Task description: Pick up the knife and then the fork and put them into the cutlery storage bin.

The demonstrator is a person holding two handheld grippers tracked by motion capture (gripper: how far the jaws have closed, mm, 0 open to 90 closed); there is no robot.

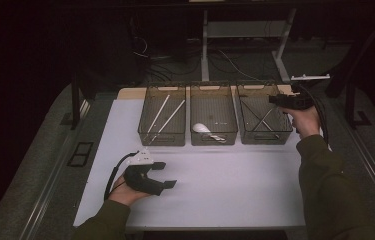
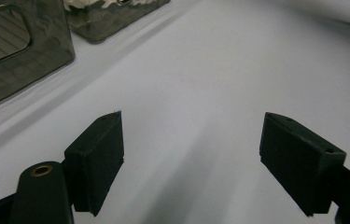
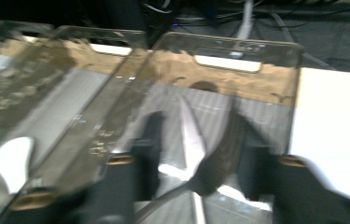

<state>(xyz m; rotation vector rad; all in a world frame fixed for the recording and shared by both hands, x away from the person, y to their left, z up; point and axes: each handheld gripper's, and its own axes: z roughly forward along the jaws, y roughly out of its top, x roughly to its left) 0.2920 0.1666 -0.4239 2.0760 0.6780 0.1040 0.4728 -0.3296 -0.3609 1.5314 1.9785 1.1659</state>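
Three clear bins stand in a row at the back of the white table top (image 1: 225, 190). The left bin (image 1: 161, 138) holds two pale sticks (image 1: 168, 116). A white spoon (image 1: 201, 128) lies in the middle bin (image 1: 214, 139). Dark utensils (image 1: 263, 119) lie crossed in the right bin (image 1: 266, 138). My left gripper (image 1: 169, 175) rests low at the front left, open, with bare table between its jaws (image 2: 191, 154). My right gripper (image 1: 273, 100) hovers over the right bin's far right corner. Its view is blurred: its jaws stand apart (image 3: 200, 163) above a dark spoon (image 3: 221, 158) inside the bin, not pressing it.
In the left gripper view, a bin wall (image 2: 18, 60) stands close at the upper left and another bin (image 2: 112, 23) lies beyond it. Table legs and cables (image 1: 205, 55) are on the dark floor behind the table. A sleeved forearm (image 1: 325, 190) lies along the table's right edge.
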